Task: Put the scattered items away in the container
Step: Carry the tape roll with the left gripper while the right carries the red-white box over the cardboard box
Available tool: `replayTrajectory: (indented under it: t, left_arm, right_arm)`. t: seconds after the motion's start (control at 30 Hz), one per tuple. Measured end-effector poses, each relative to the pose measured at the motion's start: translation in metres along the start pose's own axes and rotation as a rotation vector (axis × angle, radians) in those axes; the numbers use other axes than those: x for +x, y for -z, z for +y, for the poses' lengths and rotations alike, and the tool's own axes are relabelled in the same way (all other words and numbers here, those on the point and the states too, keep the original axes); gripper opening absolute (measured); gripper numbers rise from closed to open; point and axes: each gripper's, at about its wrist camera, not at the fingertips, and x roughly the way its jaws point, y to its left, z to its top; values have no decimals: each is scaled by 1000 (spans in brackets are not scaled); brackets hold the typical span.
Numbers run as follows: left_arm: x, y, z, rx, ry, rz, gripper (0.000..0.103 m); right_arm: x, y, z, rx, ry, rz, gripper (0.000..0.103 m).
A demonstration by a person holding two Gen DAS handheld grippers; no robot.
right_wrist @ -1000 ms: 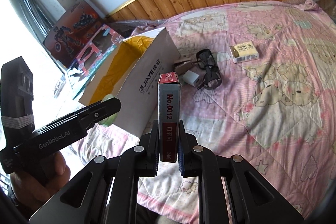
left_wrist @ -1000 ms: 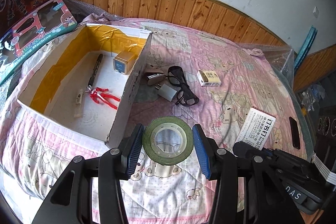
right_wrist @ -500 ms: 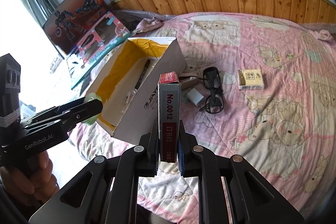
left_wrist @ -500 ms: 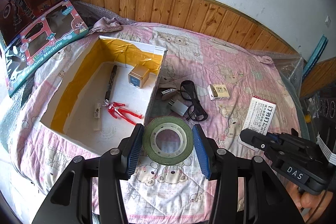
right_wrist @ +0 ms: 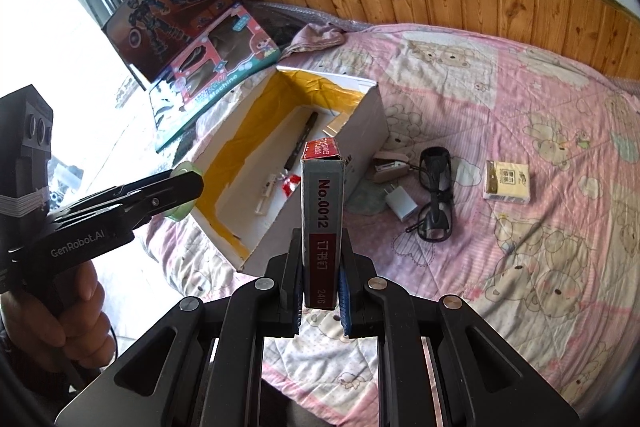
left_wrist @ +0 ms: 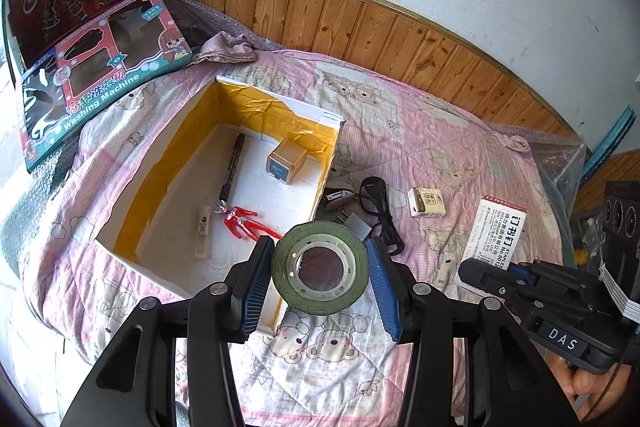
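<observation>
My left gripper point(left_wrist: 319, 277) is clamped on the green tape point(left_wrist: 319, 267), which hangs above the near right corner of the box point(left_wrist: 324, 183) on the pink quilt point(left_wrist: 440, 147). My right gripper point(right_wrist: 319, 290) pinches the staple box point(right_wrist: 322, 215) upright (its spine reads No.0012), also above the quilt, just right of the box. Inside the box lie a marker point(left_wrist: 232, 167), a small cube point(left_wrist: 285, 162), a red figure point(left_wrist: 244, 223) and a white stick point(left_wrist: 203, 227). Outside, just beside the right wall, lie a stapler point(right_wrist: 390, 166), a charger point(right_wrist: 401, 206) and glasses point(right_wrist: 435, 199); a tissue pack point(right_wrist: 507, 182) sits further right. Toy cartons point(left_wrist: 92, 39) lean behind the box. From the right wrist the staple box hides part of the box's wall and the figure; the lettering on that wall is mostly covered.
</observation>
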Motion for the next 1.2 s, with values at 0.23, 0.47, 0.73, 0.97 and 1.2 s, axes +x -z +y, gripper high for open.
replayTrajectory:
  t: [0.23,0.47,0.73,0.97,1.2]
  left_arm:
    - [1,-11,15,-25,-19,3,49]
    - [3,-16,56,-108,-54,1,49]
    - [10,-10,100,-186,-70,21,49]
    - [23,-26,121,-243,-35,14,49]
    - [49,-58,125,-240,-12,11,49]
  right_arm:
    - [16,-15,18,-45,-26,34,15]
    - [39,-34,44,-101,-53,72,15]
    - [71,-49,72,-132,-73,119,15]
    - [98,-66,89,-147,-76,152,15]
    - [132,-84,85,-108,-67,197,15]
